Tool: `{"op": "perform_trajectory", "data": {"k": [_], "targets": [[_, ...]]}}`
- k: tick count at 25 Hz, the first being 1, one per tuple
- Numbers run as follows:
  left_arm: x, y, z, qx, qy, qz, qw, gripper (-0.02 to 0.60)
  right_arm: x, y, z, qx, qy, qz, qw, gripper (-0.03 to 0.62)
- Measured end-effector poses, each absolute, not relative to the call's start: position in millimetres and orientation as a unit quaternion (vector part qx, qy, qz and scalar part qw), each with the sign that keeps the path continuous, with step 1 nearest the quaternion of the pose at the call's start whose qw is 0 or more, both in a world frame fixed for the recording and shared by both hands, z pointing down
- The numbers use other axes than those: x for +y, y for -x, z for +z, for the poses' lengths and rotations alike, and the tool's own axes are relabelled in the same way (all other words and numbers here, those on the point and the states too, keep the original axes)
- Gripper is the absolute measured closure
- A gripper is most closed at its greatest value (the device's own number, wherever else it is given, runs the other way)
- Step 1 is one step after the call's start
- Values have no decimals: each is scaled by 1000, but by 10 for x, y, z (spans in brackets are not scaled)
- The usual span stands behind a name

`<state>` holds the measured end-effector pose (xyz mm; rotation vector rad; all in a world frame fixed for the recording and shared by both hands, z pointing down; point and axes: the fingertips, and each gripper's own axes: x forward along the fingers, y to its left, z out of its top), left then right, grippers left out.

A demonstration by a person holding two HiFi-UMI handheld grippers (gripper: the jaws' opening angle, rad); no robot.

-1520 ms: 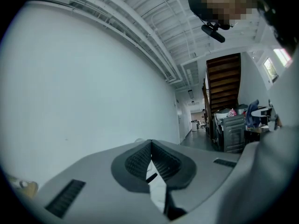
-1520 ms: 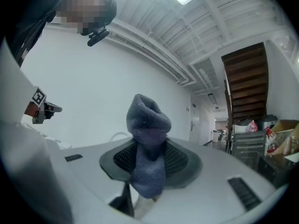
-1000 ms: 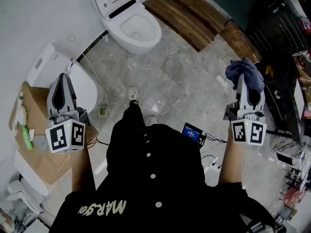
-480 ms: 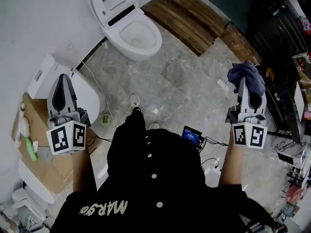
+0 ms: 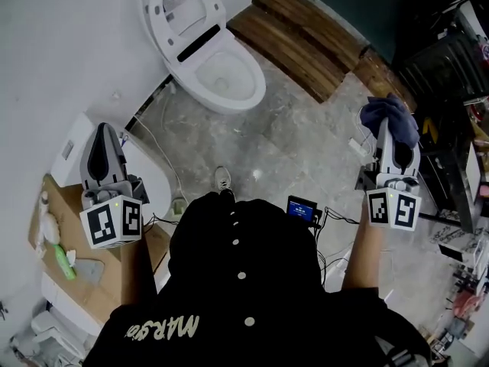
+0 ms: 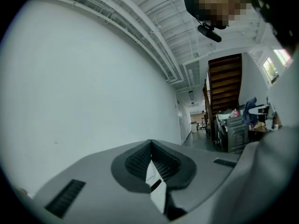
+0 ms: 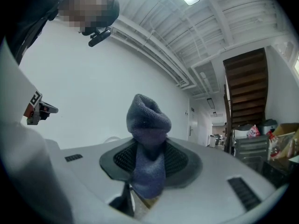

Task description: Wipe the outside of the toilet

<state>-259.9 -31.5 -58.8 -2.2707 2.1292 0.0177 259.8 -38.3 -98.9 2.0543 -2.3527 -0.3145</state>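
A white toilet (image 5: pixel 205 52) with its lid raised stands on the floor at the top centre of the head view, against the white wall. My right gripper (image 5: pixel 391 128) is at the right, well away from the toilet, shut on a blue-grey cloth (image 5: pixel 390 117). That cloth (image 7: pixel 148 143) bulges up between the closed jaws in the right gripper view. My left gripper (image 5: pixel 103 140) is at the left, pointed upward, shut with nothing between its jaws. In the left gripper view the left gripper (image 6: pixel 150 161) faces a plain white wall.
A wooden plank step (image 5: pixel 298 37) lies right of the toilet. A second white toilet seat unit (image 5: pixel 145 167) and a cardboard box (image 5: pixel 72 258) sit at the left under my left gripper. A cable (image 5: pixel 153 128) runs over the grey stone floor. Dark shelving (image 5: pixel 451 90) stands at the right.
The view has shifted so the toilet sits slightly lower and further right in the picture. Both grippers keep their poses, and the cloth stays held.
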Motion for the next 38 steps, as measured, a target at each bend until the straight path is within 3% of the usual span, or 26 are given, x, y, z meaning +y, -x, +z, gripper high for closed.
{"op": "perform_trajectory", "data": {"k": [11,27,38], "targets": [[-933,2726,-631,678,735,7,7,571,-921,-2439,-1090,-745,-659,-101,17,462],[-1120,2605,-775,723,690,4,37,571,-1416,-3136,-1069,-759,-643,-104,-9,462],[-1133,2558,-788,726,686,7,51,571,-1487,-3214,-1032,-758,-644,-99,-10,462]]}}
